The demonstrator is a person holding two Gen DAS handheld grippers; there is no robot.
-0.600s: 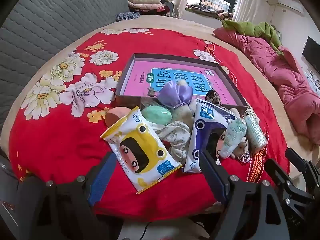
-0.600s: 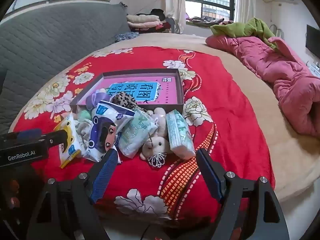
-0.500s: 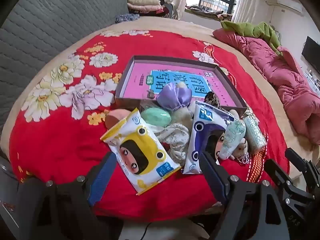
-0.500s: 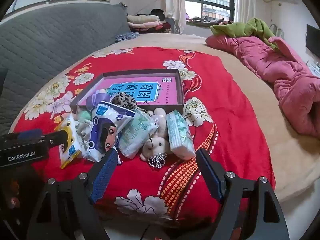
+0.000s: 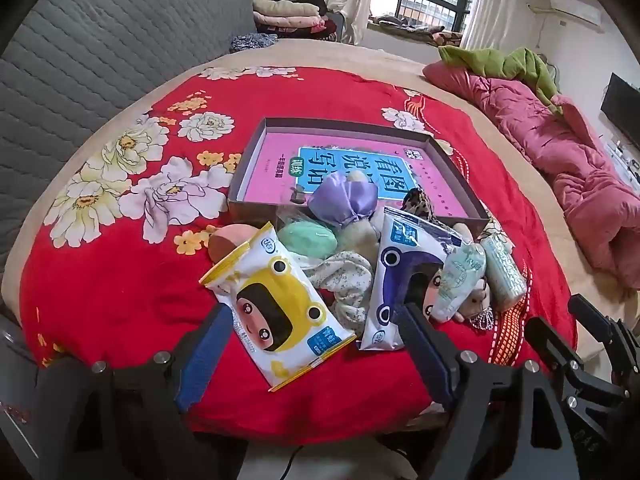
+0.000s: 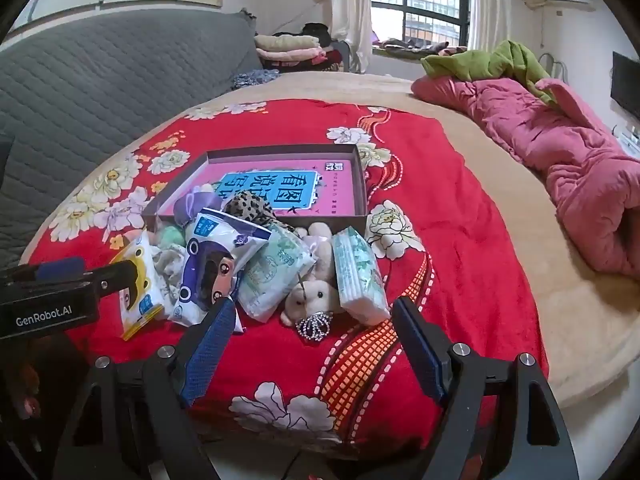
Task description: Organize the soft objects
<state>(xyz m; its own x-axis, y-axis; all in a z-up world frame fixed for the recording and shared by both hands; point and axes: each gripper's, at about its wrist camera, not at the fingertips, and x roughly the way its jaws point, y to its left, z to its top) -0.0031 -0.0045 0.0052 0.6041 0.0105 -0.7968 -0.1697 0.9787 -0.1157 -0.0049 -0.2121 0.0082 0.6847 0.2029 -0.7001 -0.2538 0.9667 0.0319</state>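
Both claws, left gripper and right gripper, tilt downward with jaws spread wide and empty, short of a heap of soft things on a red flowered blanket. Behind the heap lies a shallow cardboard box with a pink book inside. Glossy yellow wipes pack, purple wipes pack, tissue packs, a satin pouch and a small plush toy touch one another.
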